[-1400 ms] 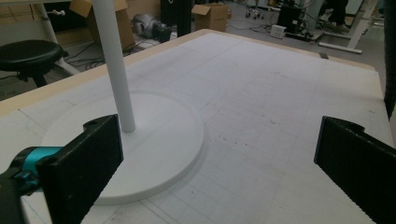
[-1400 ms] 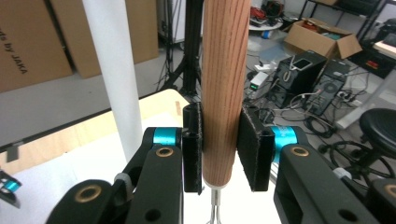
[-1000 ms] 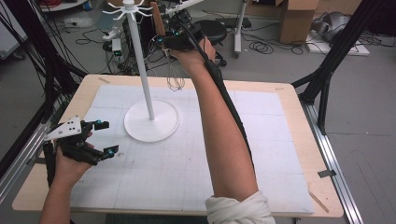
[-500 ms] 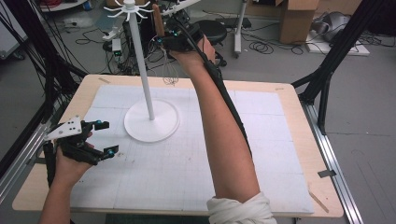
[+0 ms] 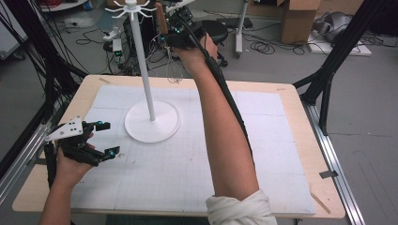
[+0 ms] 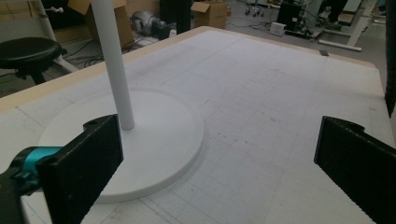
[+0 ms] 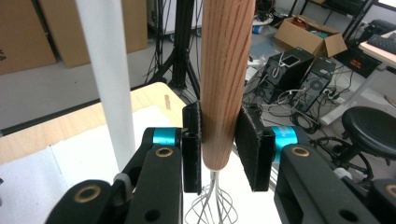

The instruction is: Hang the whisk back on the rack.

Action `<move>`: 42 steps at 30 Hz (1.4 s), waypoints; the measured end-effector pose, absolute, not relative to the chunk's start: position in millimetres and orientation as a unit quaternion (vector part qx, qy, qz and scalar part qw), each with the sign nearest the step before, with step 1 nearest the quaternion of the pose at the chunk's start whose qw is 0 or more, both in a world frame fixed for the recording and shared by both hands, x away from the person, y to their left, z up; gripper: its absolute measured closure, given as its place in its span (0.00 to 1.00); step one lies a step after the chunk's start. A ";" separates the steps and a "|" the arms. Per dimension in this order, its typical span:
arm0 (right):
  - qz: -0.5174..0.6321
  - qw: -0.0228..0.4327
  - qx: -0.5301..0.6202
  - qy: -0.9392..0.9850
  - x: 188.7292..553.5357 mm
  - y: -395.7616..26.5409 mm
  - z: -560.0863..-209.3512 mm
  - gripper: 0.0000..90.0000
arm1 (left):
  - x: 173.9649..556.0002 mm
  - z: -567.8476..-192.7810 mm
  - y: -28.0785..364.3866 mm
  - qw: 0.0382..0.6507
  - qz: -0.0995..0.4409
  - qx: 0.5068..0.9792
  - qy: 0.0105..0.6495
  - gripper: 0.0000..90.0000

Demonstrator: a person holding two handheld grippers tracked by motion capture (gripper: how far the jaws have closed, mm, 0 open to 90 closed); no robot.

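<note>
A whisk with a wooden handle (image 7: 226,70) and thin wire loops (image 7: 208,205) hangs upright, loops downward, in my right gripper (image 7: 219,140), whose pads are shut on the handle's lower end. In the high view that gripper (image 5: 170,36) is raised high over the table's far edge, with the whisk (image 5: 162,18) just right of the white stand's hooked top (image 5: 129,7). The stand's pole (image 5: 144,75) rises from a round white base (image 5: 152,122). My left gripper (image 5: 109,138) rests low near the table's left edge, open, with nothing between its jaws (image 6: 215,158), facing the base (image 6: 140,140).
A white gridded mat (image 5: 263,140) covers the wooden table (image 5: 300,108). Beyond the far edge are a black stool (image 5: 213,28), floor cables and cardboard boxes (image 5: 295,16). Black frame legs (image 5: 328,70) stand at the right and left corners.
</note>
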State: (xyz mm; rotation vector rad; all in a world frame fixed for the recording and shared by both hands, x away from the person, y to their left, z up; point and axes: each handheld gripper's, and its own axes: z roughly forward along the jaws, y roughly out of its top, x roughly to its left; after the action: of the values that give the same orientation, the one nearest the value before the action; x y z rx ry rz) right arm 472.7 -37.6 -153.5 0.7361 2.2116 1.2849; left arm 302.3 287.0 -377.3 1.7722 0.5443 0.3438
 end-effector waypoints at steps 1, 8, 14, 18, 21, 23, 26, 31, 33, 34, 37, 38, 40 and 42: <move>0.467 0.239 0.272 0.807 473.9 -37.1 -152.8 0.80 | 302.2 -377.2 287.0 0.587 0.147 0.761 0.233 0.02; 0.472 0.239 0.270 0.805 474.1 -31.3 -150.2 0.80 | 302.0 -376.3 289.5 0.588 0.150 0.760 0.232 0.02; 0.469 0.239 0.269 0.806 468.2 -32.7 -147.7 0.80 | 301.9 -376.6 287.9 0.587 0.149 0.762 0.231 0.02; 0.471 0.240 0.273 0.804 465.5 -37.5 -147.6 0.80 | 301.5 -376.4 287.7 0.587 0.149 0.761 0.231 0.02; 0.473 0.240 0.274 0.802 462.0 -40.8 -147.7 0.80 | 301.7 -376.7 287.2 0.588 0.149 0.761 0.232 0.02; 0.474 0.239 0.273 0.802 460.0 -42.1 -148.5 0.80 | 302.1 -376.9 287.0 0.587 0.149 0.761 0.231 0.02; 0.468 0.241 0.272 0.805 458.7 -42.3 -149.6 0.80 | 301.7 -376.8 286.3 0.586 0.148 0.762 0.231 0.02; 0.470 0.243 0.274 0.803 460.5 -40.5 -149.0 0.80 | 301.5 -376.3 287.5 0.585 0.150 0.763 0.231 0.02; 0.471 0.243 0.273 0.803 460.8 -38.9 -149.0 0.80 | 301.8 -376.6 287.3 0.587 0.149 0.761 0.233 0.02; 0.470 0.244 0.273 0.803 461.0 -37.6 -149.2 0.80 | 302.0 -376.9 287.2 0.587 0.149 0.761 0.233 0.02; 0.468 0.244 0.272 0.805 461.7 -34.7 -149.9 0.80 | 302.0 -377.0 287.3 0.584 0.149 0.763 0.233 0.02; 0.467 0.244 0.272 0.805 462.0 -33.8 -150.1 0.80 | 302.1 -376.9 287.2 0.585 0.150 0.763 0.233 0.02; 0.464 0.246 0.271 0.807 462.7 -31.9 -150.2 0.80 | 301.8 -376.7 287.2 0.587 0.149 0.761 0.232 0.02; 0.464 0.245 0.273 0.806 463.8 -30.3 -150.1 0.80 | 301.9 -376.6 287.9 0.586 0.149 0.762 0.231 0.02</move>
State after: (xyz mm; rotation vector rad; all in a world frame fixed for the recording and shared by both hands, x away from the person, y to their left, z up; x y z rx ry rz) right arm 463.8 -30.3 -150.1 0.7462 2.2006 1.2678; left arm 301.9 287.9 -376.6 1.7768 0.5382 0.3464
